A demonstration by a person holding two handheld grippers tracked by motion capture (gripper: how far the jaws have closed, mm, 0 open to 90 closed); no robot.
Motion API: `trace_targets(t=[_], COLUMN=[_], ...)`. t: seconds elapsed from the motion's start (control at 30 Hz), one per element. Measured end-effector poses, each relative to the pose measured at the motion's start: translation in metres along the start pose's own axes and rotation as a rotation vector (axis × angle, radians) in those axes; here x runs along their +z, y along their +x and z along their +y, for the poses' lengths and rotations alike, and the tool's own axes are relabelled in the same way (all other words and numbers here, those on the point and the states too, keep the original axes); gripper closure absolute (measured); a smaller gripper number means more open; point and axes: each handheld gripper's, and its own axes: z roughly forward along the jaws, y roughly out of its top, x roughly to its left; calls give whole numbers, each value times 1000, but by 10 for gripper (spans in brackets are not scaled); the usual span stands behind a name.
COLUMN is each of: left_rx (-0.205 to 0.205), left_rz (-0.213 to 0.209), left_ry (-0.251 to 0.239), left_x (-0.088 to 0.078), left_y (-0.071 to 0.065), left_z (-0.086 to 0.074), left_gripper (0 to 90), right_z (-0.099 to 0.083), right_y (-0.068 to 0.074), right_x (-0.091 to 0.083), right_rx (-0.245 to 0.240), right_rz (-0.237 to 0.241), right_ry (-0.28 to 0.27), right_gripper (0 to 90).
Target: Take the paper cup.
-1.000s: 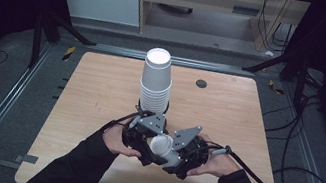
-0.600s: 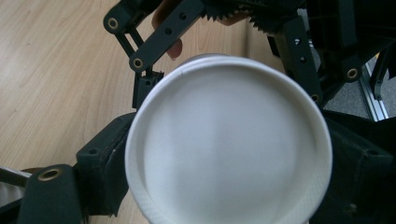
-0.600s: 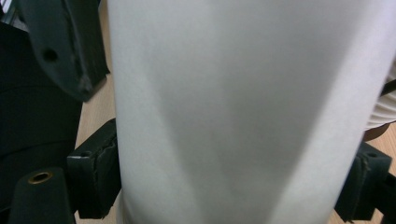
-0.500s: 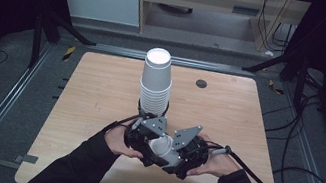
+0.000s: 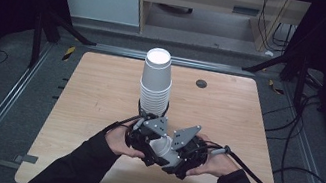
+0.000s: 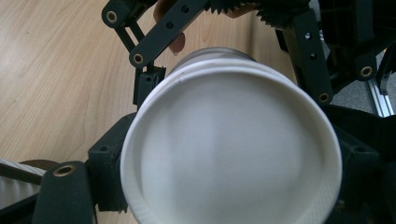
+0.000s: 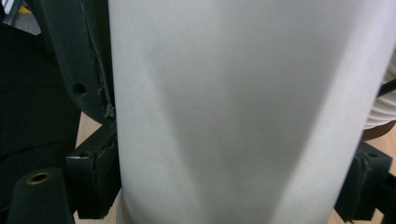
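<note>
The white paper cup point(image 5: 161, 148) hangs just above the near part of the wooden table point(image 5: 100, 90), pinched across its side by the right gripper point(image 5: 180, 155). The left gripper point(image 5: 146, 139) has just been closing on its base end, pads at the wall. Separation looks under way, setting down remains. The inverted cup stack point(image 5: 156, 81) stands close behind

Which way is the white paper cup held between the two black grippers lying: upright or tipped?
Tipped. The white paper cup lies sideways between the grippers in the high view, its round end facing the left gripper's camera.
</note>
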Motion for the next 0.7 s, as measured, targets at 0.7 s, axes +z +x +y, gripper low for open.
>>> trace_targets(t=[0.7], left_rx=[-30], left_rz=[8], left_ry=[-54], left_x=[-8], left_y=[3], left_z=[-2], left_gripper=[194], right_z=[1], right_y=[-3], right_x=[-9], right_rx=[50], right_rz=[-36], right_ry=[-50], right_gripper=[105])
